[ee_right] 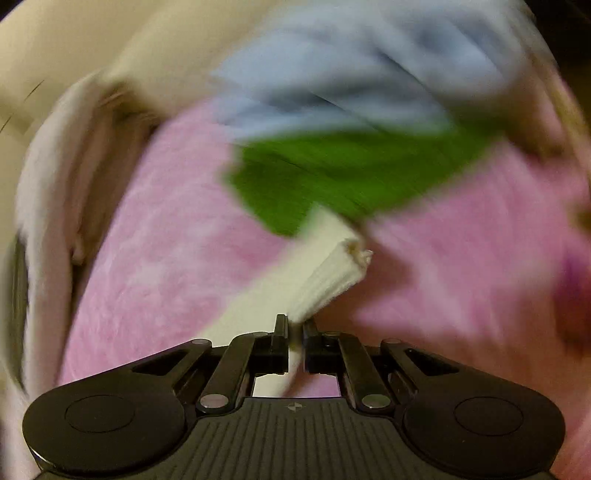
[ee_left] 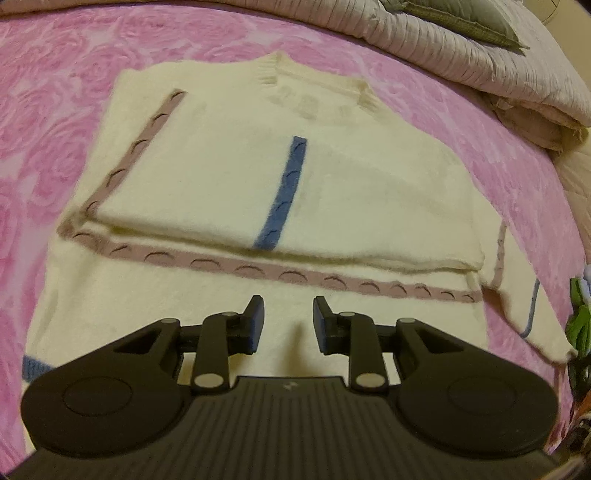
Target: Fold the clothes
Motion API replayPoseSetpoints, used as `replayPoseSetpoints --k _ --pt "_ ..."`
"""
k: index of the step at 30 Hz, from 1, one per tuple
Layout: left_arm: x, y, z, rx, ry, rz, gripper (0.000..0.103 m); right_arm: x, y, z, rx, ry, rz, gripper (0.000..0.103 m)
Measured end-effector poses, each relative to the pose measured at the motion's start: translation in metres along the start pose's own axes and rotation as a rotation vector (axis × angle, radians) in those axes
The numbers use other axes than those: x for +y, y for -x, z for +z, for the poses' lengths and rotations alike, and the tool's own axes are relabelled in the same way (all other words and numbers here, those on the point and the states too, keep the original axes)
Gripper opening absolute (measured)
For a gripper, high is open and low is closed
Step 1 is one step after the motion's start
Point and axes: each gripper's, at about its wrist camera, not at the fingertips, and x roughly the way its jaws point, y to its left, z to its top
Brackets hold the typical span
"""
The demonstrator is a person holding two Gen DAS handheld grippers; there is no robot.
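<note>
A cream knit sweater [ee_left: 229,177] with a blue stripe [ee_left: 286,192] and mauve cable stripes [ee_left: 258,271] lies on the pink bedspread [ee_left: 55,92]. One part is folded across its body, and the collar [ee_left: 317,85] is at the far end. My left gripper [ee_left: 289,321] hovers over the sweater's near part, open, with nothing between its pads. In the blurred right wrist view my right gripper [ee_right: 295,332] is shut on a cream ribbed cuff [ee_right: 332,277], which sticks out past the fingertips over the pink bedspread [ee_right: 166,240].
A beige quilt [ee_left: 480,62] and a grey-green pillow [ee_left: 472,18] are bunched along the far right of the bed. A green garment [ee_right: 332,173] and a light blue one [ee_right: 351,74] lie ahead of the right gripper. The green one also shows at the edge [ee_left: 580,321].
</note>
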Motion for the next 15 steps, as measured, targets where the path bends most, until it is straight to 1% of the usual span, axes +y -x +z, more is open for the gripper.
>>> replayPoseSetpoints --k 1,2,4,6,8,9,11,12,13,14,15 --pt "0.003 0.002 -0.002 0.001 0.002 0.002 0.023 0.025 0.009 0.0 -0.037 0.096 0.01 0.005" --pt "0.007 0.004 -0.003 0.001 0.011 0.004 0.023 0.054 0.019 -0.005 -0.069 0.192 0.041 0.005" --pt "0.019 0.007 -0.006 -0.002 0.043 0.004 0.023 0.108 0.041 -0.025 -0.112 0.369 0.133 0.005" --pt "0.034 0.01 -0.005 -0.006 0.086 0.011 0.023 0.158 0.064 -0.061 -0.131 0.566 0.231 0.005" --pt "0.047 0.014 -0.005 -0.01 0.127 0.015 0.023 0.195 0.083 -0.11 -0.097 0.745 0.335 0.006" --pt "0.052 0.016 -0.004 -0.014 0.142 0.013 0.024 0.212 0.091 -0.136 -0.064 0.834 0.379 0.007" --pt "0.059 0.018 -0.005 -0.011 0.16 -0.001 0.026 0.232 0.093 -0.189 0.088 1.013 0.411 0.015" --pt "0.06 0.019 -0.006 -0.005 0.164 -0.014 0.028 0.239 0.088 -0.215 0.178 1.105 0.384 0.026" --pt "0.06 0.018 -0.007 0.003 0.167 -0.028 0.028 0.241 0.084 -0.239 0.27 1.193 0.352 0.031" --pt "0.058 0.016 -0.01 0.015 0.172 -0.05 0.029 0.236 0.082 -0.26 0.344 1.262 0.331 0.031" --pt "0.056 0.014 -0.013 0.029 0.18 -0.078 0.031 0.229 0.083 -0.272 0.386 1.3 0.324 0.031"
